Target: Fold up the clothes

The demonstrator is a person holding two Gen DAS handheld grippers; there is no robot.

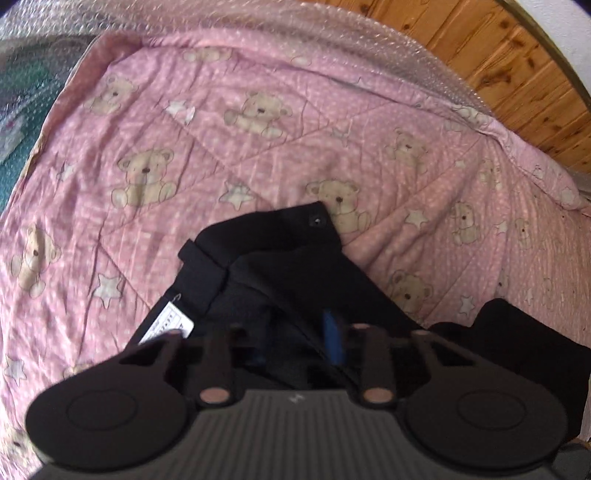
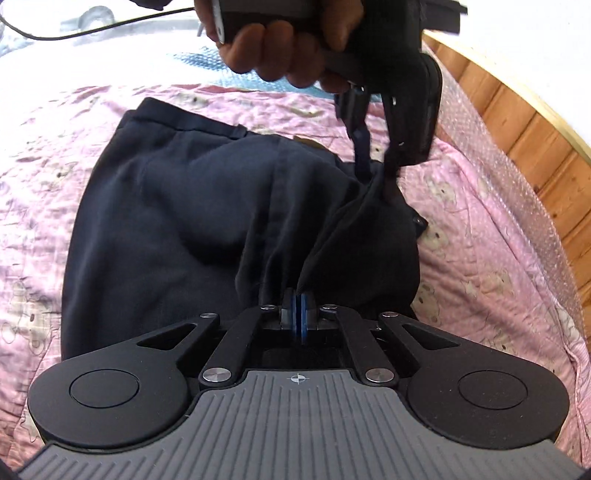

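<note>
Dark navy trousers [image 2: 166, 221] lie on the pink bear-print quilt [image 2: 480, 240], waistband toward the far side. In the right wrist view my right gripper [image 2: 298, 299] is shut, its blue pads pinching a ridge of the trouser cloth at the near edge. A hand [image 2: 280, 48] holds my left gripper [image 2: 382, 184] above the trousers' right side, pointing steeply down, its fingers closed on a pulled-up fold. The left wrist view is blurred: the trousers [image 1: 280, 258] fill the space in front of my left gripper [image 1: 325, 343], with a white paper tag [image 1: 170, 325] and a waistband button [image 1: 317, 220] showing.
The quilt [image 1: 221, 147] lies on a bed covered in bubble wrap [image 1: 369, 48]. A wooden panel wall [image 1: 498, 55] runs along the right side. Teal fabric [image 1: 22, 92] shows at the far left, and a black cable [image 2: 92, 29] crosses the far edge.
</note>
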